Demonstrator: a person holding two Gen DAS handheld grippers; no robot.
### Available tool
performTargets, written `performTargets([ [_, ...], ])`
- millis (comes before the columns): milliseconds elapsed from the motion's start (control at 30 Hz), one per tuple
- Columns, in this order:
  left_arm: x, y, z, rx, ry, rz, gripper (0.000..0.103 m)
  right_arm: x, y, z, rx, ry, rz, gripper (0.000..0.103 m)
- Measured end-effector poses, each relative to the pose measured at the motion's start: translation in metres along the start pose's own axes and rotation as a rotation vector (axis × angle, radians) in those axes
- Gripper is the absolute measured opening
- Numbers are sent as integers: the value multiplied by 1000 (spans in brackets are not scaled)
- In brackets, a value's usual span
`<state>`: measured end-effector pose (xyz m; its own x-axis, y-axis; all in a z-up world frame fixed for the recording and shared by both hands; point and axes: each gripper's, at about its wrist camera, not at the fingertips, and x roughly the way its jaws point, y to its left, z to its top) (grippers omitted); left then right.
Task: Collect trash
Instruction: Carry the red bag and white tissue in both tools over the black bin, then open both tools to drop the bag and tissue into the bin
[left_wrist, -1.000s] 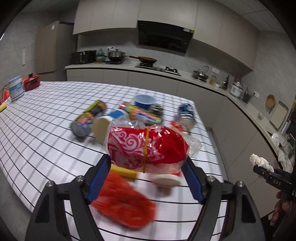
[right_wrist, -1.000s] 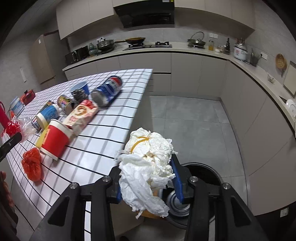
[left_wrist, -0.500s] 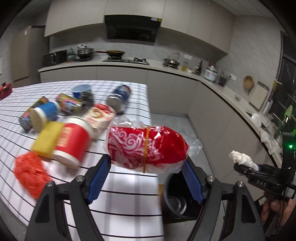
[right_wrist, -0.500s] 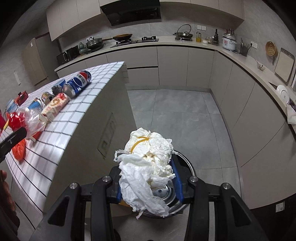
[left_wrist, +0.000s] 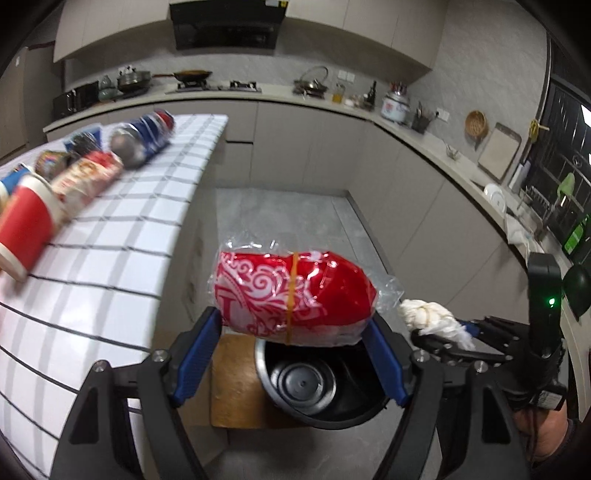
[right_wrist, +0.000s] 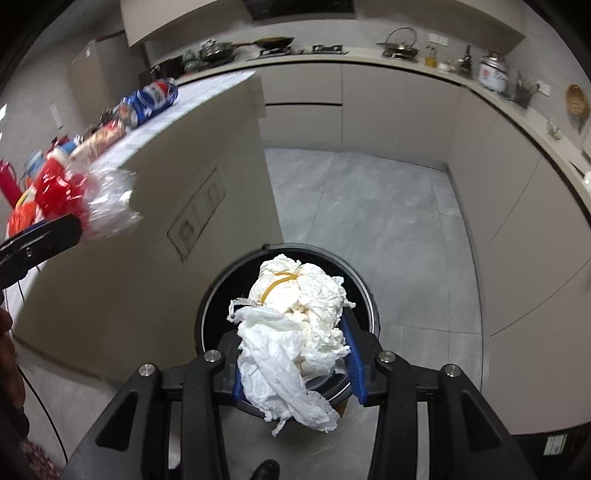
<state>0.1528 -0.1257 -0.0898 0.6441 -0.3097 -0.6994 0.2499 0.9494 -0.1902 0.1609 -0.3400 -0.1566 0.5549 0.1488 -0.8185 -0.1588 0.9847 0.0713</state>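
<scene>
Blue fingers (left_wrist: 199, 354) of the left gripper (left_wrist: 295, 354) pinch a red plastic-wrapped bundle (left_wrist: 291, 295) by its ends above the black trash bin (left_wrist: 317, 391) beside the tiled counter (left_wrist: 110, 236). It looks light, crinkly and slippery, so gripping near the rubber band seems safest. In the right gripper (right_wrist: 295, 365), clamped jaws hold a wad of white paper (right_wrist: 295, 325), soft, compressible and probably nearly weightless, over the same bin (right_wrist: 214, 295).

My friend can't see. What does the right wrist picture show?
The right claw grips a crumpled white paper wad tied with a rubber band, right above a round black trash bin on the grey kitchen floor.
</scene>
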Motion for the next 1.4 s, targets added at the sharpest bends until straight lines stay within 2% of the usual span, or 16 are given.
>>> performTargets([
  [300,44,-15,-20,1,86,1,78,32,-18,-14,-77,40,29,45],
  [500,59,-18,-25,-11,133,-7,78,48,-13,-20,-116,53,55,45],
  [667,69,-24,-28,-19,176,-28,78,64,-9,-24,-135,79,68,45],
  [733,78,-26,-30,-34,210,-58,80,69,-10,-26,-148,87,80,45],
  [767,87,-28,-30,-36,248,-66,83,72,-9,-26,-160,85,87,48],
  [800,93,-27,-29,-35,269,-33,84,77,-11,-27,-156,90,92,56],
  [833,93,-24,-28,-46,269,-19,94,86,-15,-28,-133,125,101,94],
  [867,91,-20,-24,-63,264,-24,103,91,-19,-30,-117,136,112,103],
  [1067,61,-5,-10,-89,183,13,103,87,-24,-30,-73,106,124,103],
  [1267,45,-4,-12,-81,154,47,103,79,-18,-28,-52,98,112,103],
  [1400,40,-3,-7,-84,142,51,103,65,-12,-19,-60,87,66,103],
])
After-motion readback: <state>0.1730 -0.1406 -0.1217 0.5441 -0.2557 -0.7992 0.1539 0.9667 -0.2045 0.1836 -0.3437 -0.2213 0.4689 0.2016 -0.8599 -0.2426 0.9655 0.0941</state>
